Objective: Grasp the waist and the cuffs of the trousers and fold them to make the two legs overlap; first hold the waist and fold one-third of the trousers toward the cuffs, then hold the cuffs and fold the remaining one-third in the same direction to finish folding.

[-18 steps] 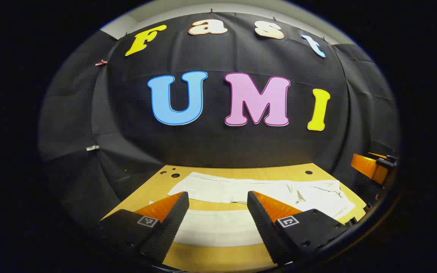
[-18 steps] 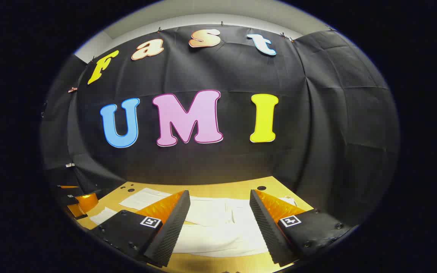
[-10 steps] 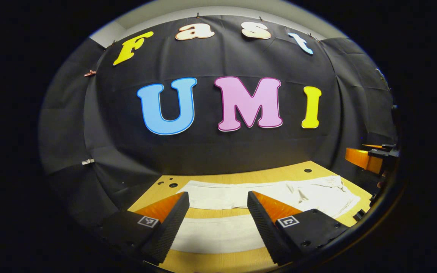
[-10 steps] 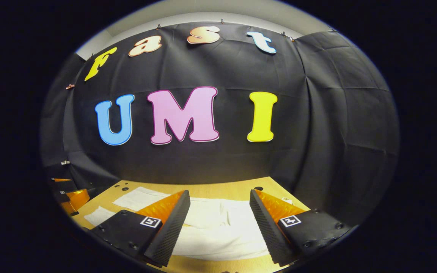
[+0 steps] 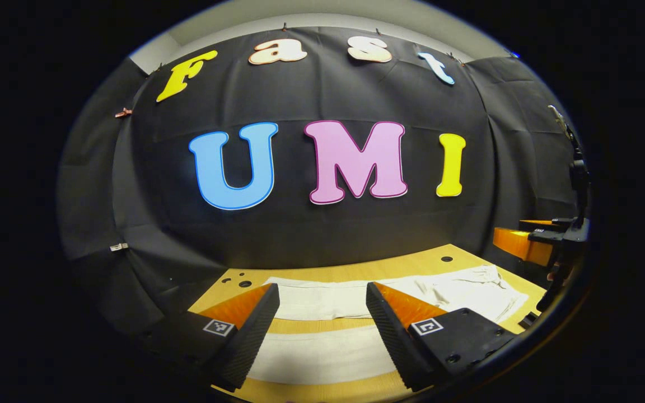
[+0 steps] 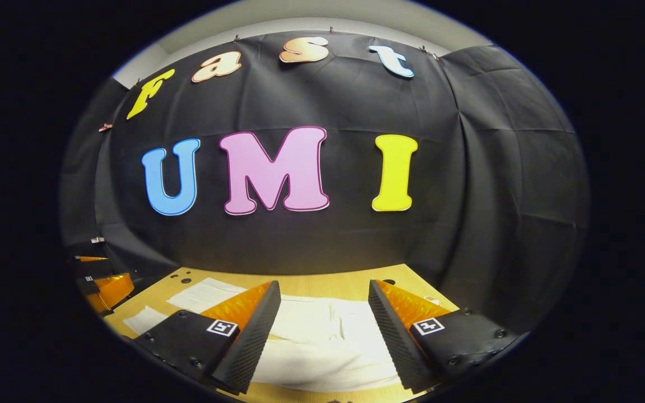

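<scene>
- Table (image 5: 356, 268): wooden, with the black cloth wall behind it.
- Trousers (image 5: 322, 299): white, spread flat on the table, legs apart, waist (image 5: 479, 288) to the right.
- Left gripper (image 5: 322, 296): spread wide, holding nothing, above the legs.
- Right gripper (image 6: 324, 294): likewise spread and empty, above the waist end.

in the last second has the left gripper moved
Yes. The left gripper has swung left and tipped a little: in its view the booth wall and the trousers on the table slid left, the wall lower.

Trousers (image 5: 356, 302) lie flat on the table (image 5: 412, 263) — legs side by side.
</scene>
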{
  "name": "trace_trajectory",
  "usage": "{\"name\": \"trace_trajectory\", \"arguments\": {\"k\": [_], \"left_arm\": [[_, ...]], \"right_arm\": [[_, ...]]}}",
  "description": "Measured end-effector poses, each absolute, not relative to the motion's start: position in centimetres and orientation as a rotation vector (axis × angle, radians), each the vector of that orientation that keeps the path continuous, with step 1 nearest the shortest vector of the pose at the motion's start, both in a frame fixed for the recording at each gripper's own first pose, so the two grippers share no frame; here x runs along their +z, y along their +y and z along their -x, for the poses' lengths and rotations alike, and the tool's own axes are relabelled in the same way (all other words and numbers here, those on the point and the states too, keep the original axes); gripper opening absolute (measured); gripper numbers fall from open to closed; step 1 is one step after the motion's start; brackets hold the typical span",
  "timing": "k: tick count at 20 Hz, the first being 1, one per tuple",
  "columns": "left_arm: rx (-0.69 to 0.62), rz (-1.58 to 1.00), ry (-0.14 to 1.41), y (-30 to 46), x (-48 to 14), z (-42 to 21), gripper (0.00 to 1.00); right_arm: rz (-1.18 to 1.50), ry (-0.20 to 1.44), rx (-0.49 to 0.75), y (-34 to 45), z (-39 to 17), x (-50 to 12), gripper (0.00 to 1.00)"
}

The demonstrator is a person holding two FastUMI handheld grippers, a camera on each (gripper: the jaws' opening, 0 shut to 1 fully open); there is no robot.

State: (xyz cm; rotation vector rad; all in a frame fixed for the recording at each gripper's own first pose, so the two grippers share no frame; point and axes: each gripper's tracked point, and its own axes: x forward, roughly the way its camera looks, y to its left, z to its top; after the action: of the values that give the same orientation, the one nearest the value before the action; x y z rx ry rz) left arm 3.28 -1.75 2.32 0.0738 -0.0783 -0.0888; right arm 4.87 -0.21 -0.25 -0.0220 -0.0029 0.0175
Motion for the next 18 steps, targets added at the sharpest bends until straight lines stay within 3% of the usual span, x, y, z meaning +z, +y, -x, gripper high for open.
{"name": "trace_trajectory", "arguments": {"k": [11,18], "left_arm": [[-0.039,-0.013,-0.037,-0.2,1.8,-5.7,0.98],[-0.042,0.051,-0.020,0.2,1.7,-7.0,0.98]], "right_arm": [[0.114,-0.030,0.047,-2.5,-7.0,0.8,0.97],[0.432,-0.029,0.078,-7.1,-9.2,-1.0,0.97]]}}
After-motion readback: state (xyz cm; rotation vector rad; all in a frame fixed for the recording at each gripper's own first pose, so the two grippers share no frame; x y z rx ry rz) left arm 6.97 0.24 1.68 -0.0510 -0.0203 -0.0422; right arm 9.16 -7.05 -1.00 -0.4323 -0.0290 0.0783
